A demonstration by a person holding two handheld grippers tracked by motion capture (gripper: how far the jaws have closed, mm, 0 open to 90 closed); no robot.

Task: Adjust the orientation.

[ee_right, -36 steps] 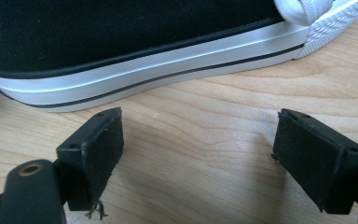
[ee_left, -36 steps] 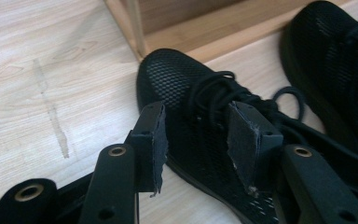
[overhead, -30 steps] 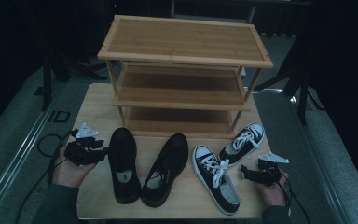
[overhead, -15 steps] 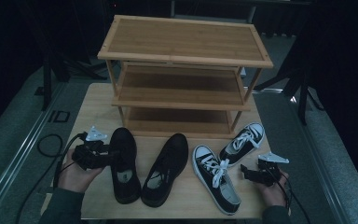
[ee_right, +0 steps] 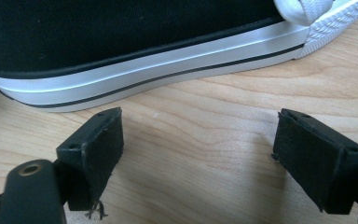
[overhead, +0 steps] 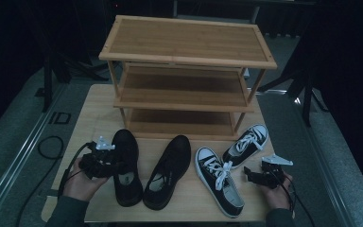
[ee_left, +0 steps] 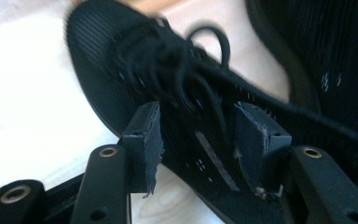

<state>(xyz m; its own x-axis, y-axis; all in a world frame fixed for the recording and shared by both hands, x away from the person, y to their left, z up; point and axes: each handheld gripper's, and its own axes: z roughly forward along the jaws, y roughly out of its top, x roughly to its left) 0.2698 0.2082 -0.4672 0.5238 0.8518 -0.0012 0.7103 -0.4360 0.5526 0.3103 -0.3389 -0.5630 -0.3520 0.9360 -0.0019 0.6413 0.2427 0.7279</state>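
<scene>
the left gripper has its jaws spread apart, and they have just been opening wider; the laced top of the black mesh shoe lies between the pads without either pad pressing on it. in the high view this left gripper sits against the left side of that black mesh shoe, the leftmost of four shoes on the light wooden table. just to its right lies its mate, the second black shoe, with toe toward the wooden rack.

the shoe looks light and soft: a knit upper that will give under the pads, with loose laces that could snag. judging by this, the surest hold is probably across the collar or the sidewall by the opening, one pad inside and one outside, where the rim is firmer than the toe. a pinch over the laces alone would likely let it droop and swing.

the right gripper stands open over bare table, nothing between its pads, close beside the white rubber sole of a black canvas sneaker. from above, this right gripper rests at the table's right edge, near the pair of sneakers.
</scene>
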